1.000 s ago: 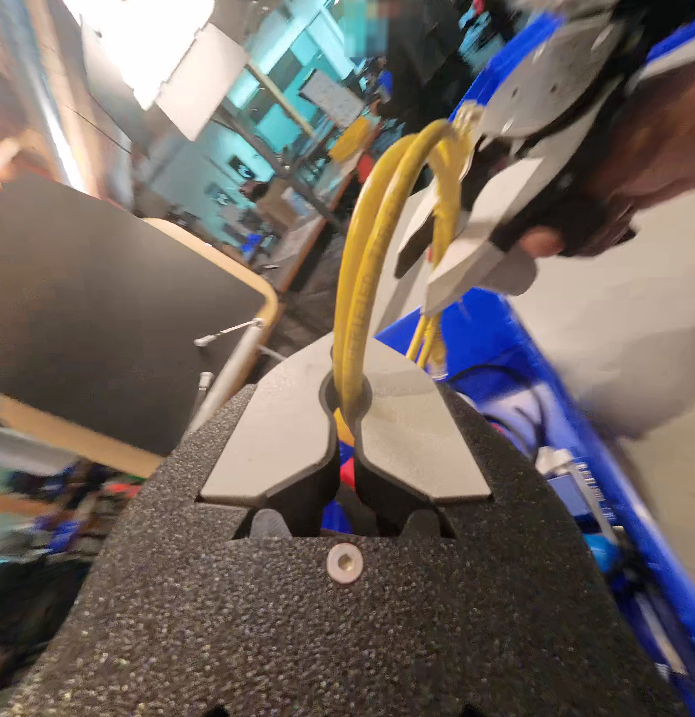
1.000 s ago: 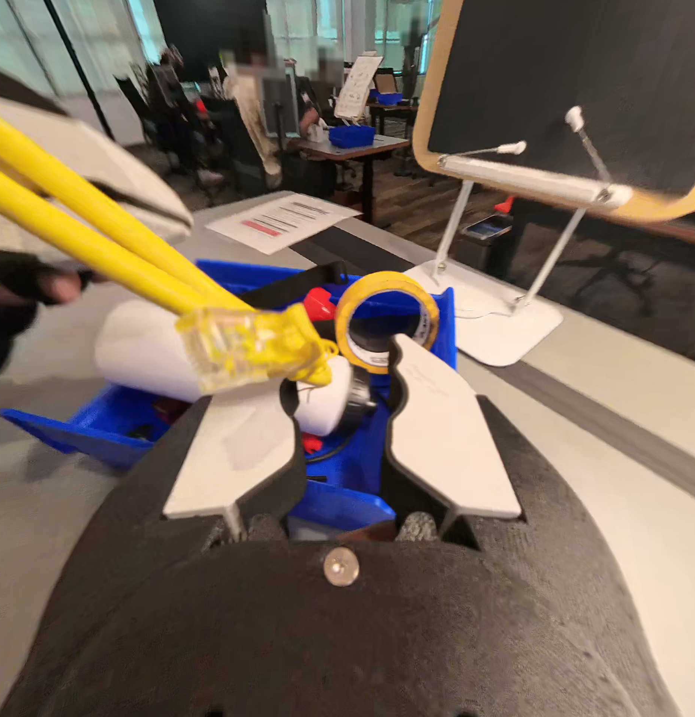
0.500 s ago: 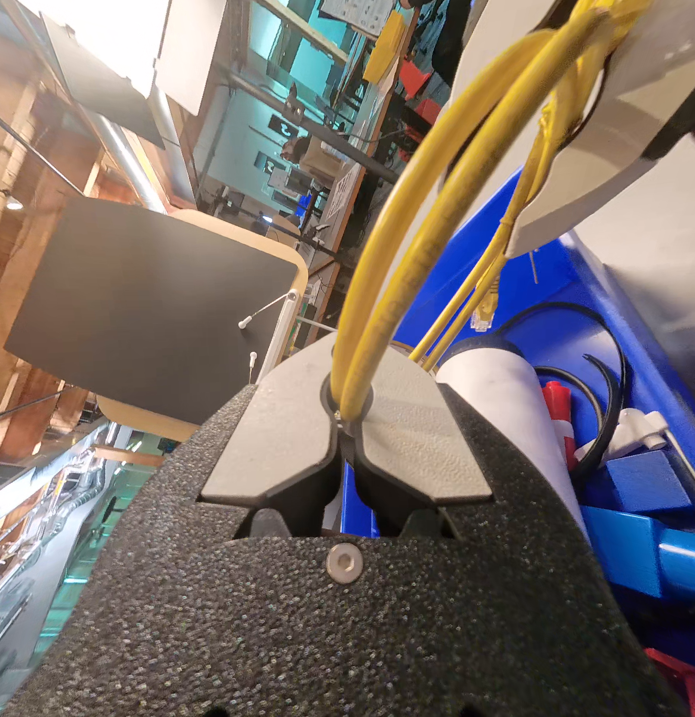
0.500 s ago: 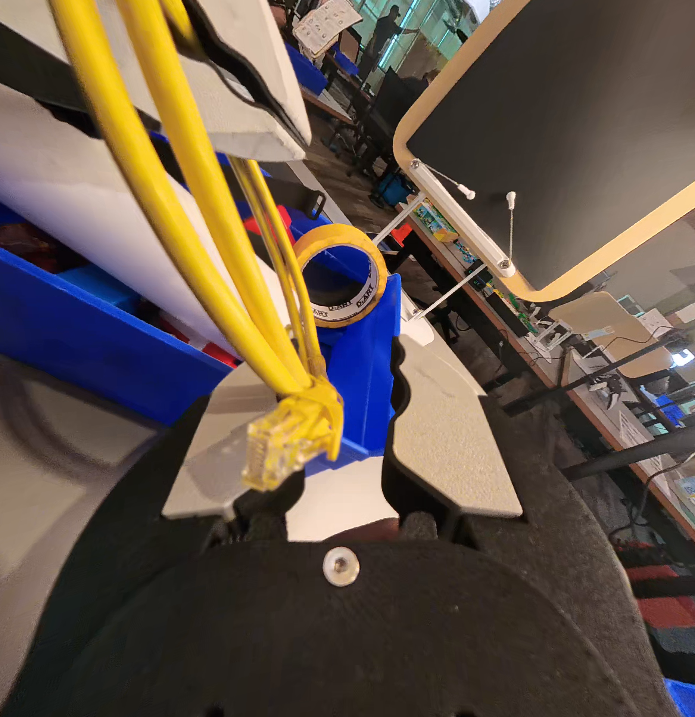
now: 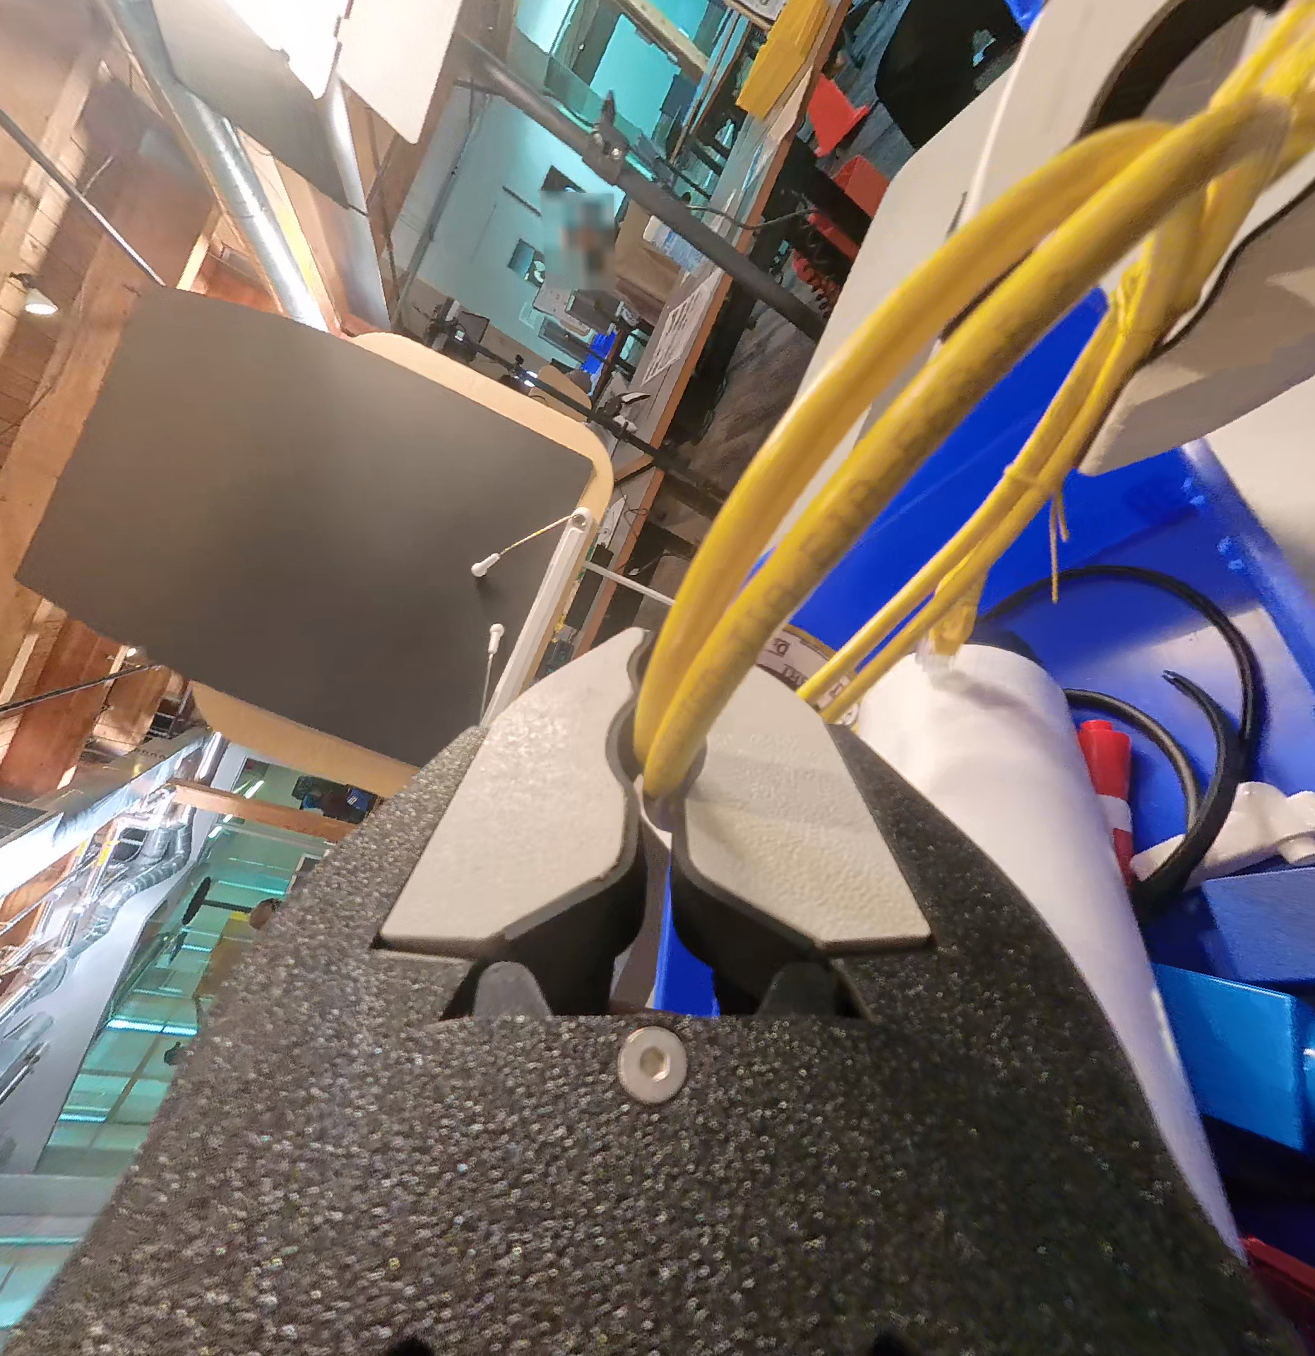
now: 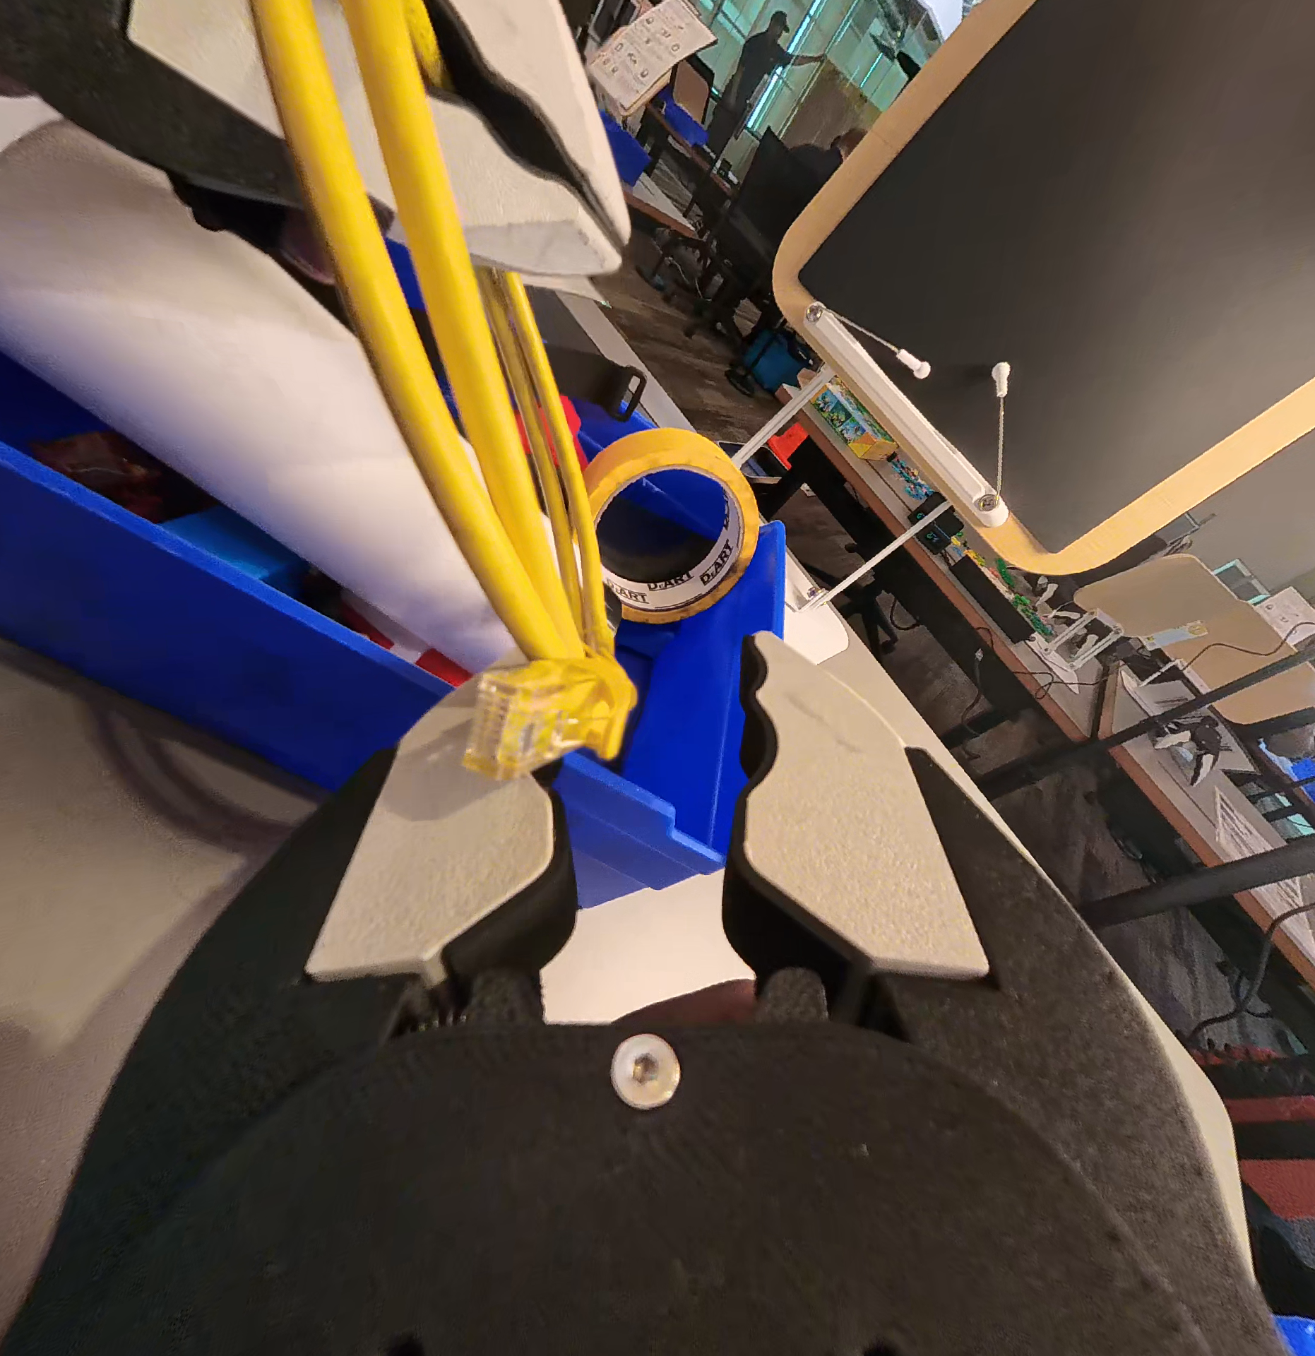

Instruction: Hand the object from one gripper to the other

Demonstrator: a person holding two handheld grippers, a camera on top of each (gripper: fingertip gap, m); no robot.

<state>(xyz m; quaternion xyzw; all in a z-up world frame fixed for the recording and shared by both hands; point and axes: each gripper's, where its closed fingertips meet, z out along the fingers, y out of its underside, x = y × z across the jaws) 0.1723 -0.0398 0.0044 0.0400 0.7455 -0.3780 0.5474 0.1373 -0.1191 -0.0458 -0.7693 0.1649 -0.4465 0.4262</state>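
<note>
Indoor light is bright and even — an overhead panel [image 5: 273, 29] blows out to pure white in the left wrist view. Both wide-angle views bend straight lines hard toward the edges. The near yellow cable [image 5: 845, 469] is soft with motion blur, as is the white roll [image 6: 200, 381] at the right wrist view's left edge — the far background stays fairly sharp.

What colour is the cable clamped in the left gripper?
Yellow. The cable runs up from the shut left gripper; the left wrist view shows it best.
</note>
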